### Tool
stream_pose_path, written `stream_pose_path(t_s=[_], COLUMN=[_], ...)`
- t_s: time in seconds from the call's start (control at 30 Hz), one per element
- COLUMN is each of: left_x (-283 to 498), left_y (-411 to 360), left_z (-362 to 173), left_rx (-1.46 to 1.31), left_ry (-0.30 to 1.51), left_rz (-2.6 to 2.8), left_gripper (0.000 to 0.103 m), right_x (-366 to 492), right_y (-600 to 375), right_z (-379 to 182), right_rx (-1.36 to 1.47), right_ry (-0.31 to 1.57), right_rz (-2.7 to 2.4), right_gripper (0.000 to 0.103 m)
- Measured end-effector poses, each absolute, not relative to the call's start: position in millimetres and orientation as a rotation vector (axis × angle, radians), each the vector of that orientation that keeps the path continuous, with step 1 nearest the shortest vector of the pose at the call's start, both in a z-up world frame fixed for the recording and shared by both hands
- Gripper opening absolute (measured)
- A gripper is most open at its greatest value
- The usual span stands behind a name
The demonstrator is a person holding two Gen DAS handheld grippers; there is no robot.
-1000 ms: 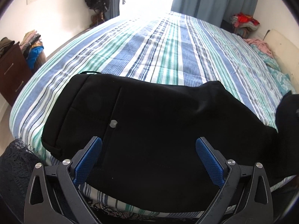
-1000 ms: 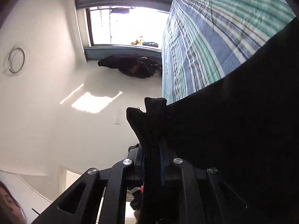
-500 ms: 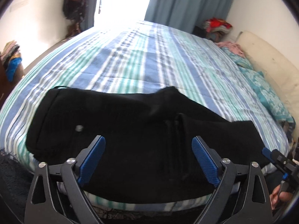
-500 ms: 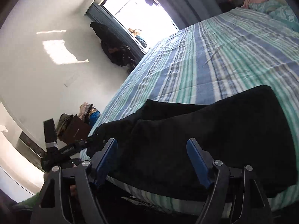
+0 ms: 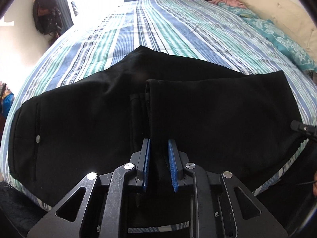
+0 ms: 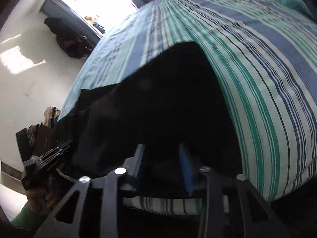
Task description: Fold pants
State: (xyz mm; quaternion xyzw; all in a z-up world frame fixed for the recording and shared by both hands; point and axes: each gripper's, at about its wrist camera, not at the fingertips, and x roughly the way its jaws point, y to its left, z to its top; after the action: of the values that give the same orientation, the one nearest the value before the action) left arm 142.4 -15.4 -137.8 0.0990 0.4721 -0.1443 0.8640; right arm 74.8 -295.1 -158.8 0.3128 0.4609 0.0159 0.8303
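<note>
Black pants lie folded across the near edge of the striped bed, one layer's hem folded over the middle. My left gripper is nearly closed around the near edge of the top black layer at the fold. In the right wrist view the pants fill the centre; my right gripper is narrowed around their near edge at the bed's corner. The left gripper shows at the left there, held by a hand.
The bed stretches away toward a bright window with blue curtains. A teal pillow and cream headboard are at the right. A dark bag hangs on the left wall. Piled clothes sit on a dresser.
Both grippers were wide open half a second ago and have closed in on the pants' near edge. A second ago the right gripper held a leg up; that leg now lies folded over.
</note>
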Motion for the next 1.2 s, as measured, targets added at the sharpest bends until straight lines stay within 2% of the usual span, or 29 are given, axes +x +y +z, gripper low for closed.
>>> stream_pose_path(t_s=[0.07,0.3,0.4,0.5,0.6,0.73,0.77,0.83,0.87,0.9,0.97,1.0,1.2], left_x=[139,142,143,142,142,143,143,144,144,145,145,144,145], left_y=[-16,-16,-14,-13,-13,-12,-12,-11,-11,-11,-11,-10,-11], left_z=[-139,-138,-138,-139,-139,-139,-139,-138,-138,-138,-138,-138,-139], left_rx=[0.220,0.218,0.204,0.188,0.193,0.182,0.178,0.169,0.164,0.161,0.160,0.163,0.151], left_ry=[0.975,0.976,0.978,0.977,0.973,0.984,0.987,0.993,0.996,0.998,0.998,0.994,0.994], left_rz=[-0.302,-0.314,-0.321,-0.326,-0.326,-0.329,-0.330,-0.331,-0.331,-0.330,-0.333,-0.335,-0.338], left_gripper=[0.020,0.020,0.020,0.020,0.020,0.020,0.020,0.020,0.020,0.020,0.020,0.020,0.020], right_x=[71,114,147,171,167,140,129,104,93,84,77,73,84], right_y=[-309,-308,-313,-316,-315,-302,-297,-287,-282,-277,-270,-267,-264], right_z=[-149,-83,-103,-157,-148,-103,-94,-87,-92,-102,-138,-142,-87], right_rx=[0.733,0.555,0.528,0.514,0.479,0.384,0.355,0.322,0.315,0.310,0.328,0.313,0.231], right_ry=[0.941,0.852,0.915,1.095,1.070,0.972,0.957,0.927,0.919,0.934,1.043,1.041,0.892], right_rz=[0.010,0.006,-0.040,-0.044,-0.042,-0.043,-0.051,-0.091,-0.114,-0.134,-0.126,-0.131,-0.124], right_gripper=[0.010,0.014,0.015,0.015,0.014,0.015,0.018,0.034,0.049,0.054,0.055,0.055,0.055])
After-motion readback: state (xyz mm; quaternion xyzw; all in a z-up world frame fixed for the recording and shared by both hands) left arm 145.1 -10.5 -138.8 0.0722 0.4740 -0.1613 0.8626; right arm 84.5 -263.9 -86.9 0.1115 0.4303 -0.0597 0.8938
